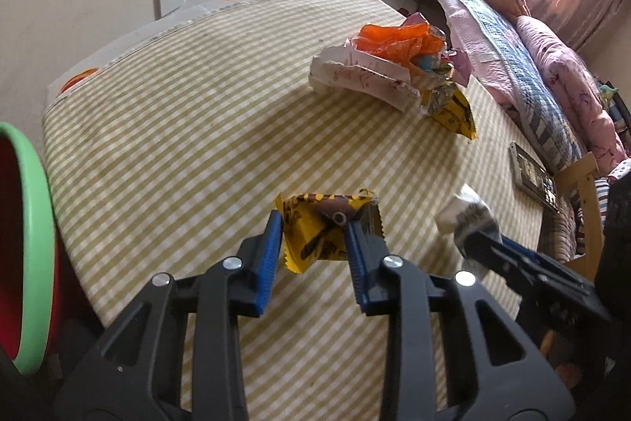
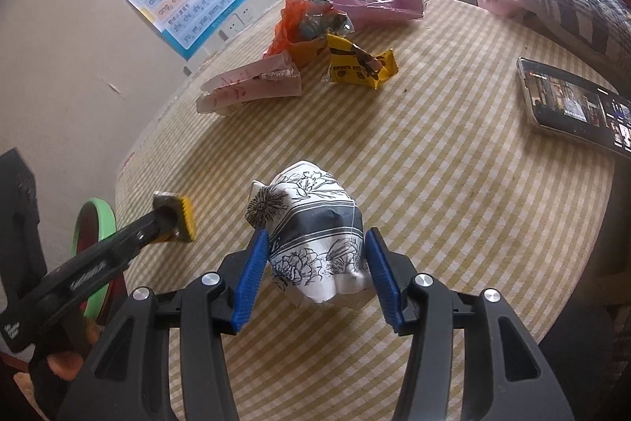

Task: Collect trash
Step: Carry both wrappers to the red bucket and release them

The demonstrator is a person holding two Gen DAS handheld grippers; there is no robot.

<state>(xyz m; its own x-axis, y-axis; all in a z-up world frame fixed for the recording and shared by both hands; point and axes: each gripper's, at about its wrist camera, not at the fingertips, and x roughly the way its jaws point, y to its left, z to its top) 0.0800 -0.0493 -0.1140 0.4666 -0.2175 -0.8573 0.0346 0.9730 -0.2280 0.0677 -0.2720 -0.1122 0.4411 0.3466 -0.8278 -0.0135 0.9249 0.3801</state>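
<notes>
Left wrist view: my left gripper has its blue jaws pinching a yellow snack wrapper, lifted just above the striped tablecloth. The green-rimmed bin sits at the left edge, below table level. Further out lies the trash pile of orange plastic, torn paper and another yellow wrapper. The right gripper comes in from the right with something white and grey in it.

Right wrist view: my right gripper holds a crumpled floral tissue pack between its jaws; the left pad touches it, but I cannot tell whether the right pad does, so I treat this grip as loose. The left gripper shows at the left with the wrapper's yellow edge sticking out, and the bin's green rim is just behind it. A phone lies on the table's right side, well apart from the pile.

I judge the step in hand to be carrying both pieces to the bin. I'd swing the left one over the rim first, release only once fully above the opening, then firm up the right grip before moving it across.
</notes>
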